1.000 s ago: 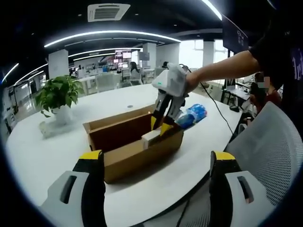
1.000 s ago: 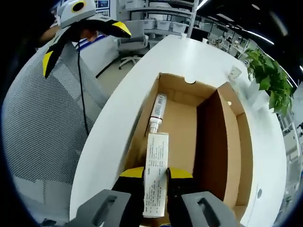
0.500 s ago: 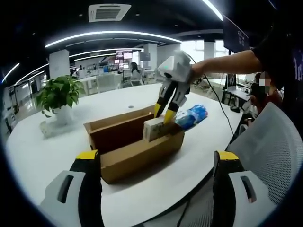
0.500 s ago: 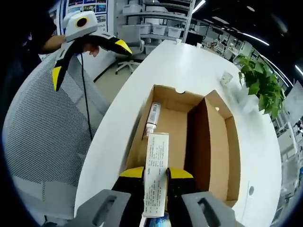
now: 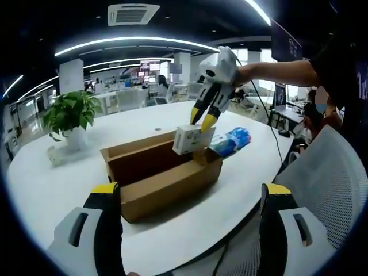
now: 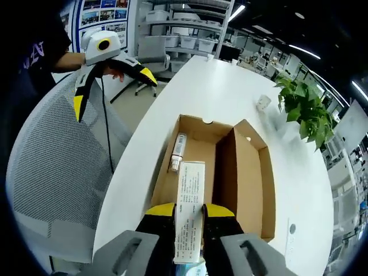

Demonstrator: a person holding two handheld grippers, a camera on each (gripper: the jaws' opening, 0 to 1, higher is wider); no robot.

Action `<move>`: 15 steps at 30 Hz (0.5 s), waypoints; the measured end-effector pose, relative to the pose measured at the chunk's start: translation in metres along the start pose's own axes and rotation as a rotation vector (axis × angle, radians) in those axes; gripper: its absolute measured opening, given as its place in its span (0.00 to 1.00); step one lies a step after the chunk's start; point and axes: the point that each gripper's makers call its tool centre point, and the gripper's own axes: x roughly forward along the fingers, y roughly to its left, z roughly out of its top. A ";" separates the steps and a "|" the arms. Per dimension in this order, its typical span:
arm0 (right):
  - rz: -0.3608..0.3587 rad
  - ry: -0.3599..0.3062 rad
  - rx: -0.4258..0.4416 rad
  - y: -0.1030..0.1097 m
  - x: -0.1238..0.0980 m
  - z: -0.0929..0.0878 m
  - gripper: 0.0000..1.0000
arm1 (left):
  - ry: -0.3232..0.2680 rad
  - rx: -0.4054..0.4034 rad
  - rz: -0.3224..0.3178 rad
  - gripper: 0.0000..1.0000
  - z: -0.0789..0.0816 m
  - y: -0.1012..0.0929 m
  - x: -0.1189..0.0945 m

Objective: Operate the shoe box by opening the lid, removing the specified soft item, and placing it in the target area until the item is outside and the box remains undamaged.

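Clamped between my right gripper's (image 6: 190, 215) 2 yellow-tipped jaws is a small white carton (image 6: 189, 210), printed side up, held in the air above the near end of the shoe box (image 6: 215, 184). My left gripper (image 5: 190, 198) has its jaws spread wide with nothing between them, and the white table (image 5: 52, 184) runs ahead of them. Just beyond my left jaws sits the open brown shoe box, its lid flap standing up along the far side. Ahead of my right jaws, inside the box, 1 slim tube (image 6: 176, 153) lies against the left wall. Behind the box from my left jaws lies a blue packet (image 5: 232, 140), and a potted plant (image 5: 70, 118) stands far left. A mesh chair (image 6: 52, 172) is left of my right jaws.
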 end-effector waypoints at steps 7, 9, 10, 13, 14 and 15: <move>-0.023 -0.002 -0.007 -0.005 -0.021 -0.007 0.12 | -0.003 -0.008 -0.005 0.99 0.001 -0.004 0.000; -0.029 -0.001 -0.004 -0.007 -0.027 -0.011 0.12 | 0.001 -0.009 -0.007 0.99 0.001 -0.004 0.001; -0.031 -0.001 -0.005 -0.007 -0.029 -0.012 0.12 | 0.002 -0.010 -0.008 0.99 0.001 -0.004 0.001; -0.038 -0.001 -0.012 -0.009 -0.038 -0.018 0.12 | 0.005 -0.013 -0.011 0.99 0.001 -0.005 0.001; -0.039 0.000 -0.016 -0.009 -0.040 -0.019 0.12 | 0.008 -0.014 -0.011 0.99 0.001 -0.005 0.001; -0.045 0.002 -0.019 -0.010 -0.042 -0.022 0.12 | 0.009 -0.015 -0.010 0.99 0.001 -0.005 0.001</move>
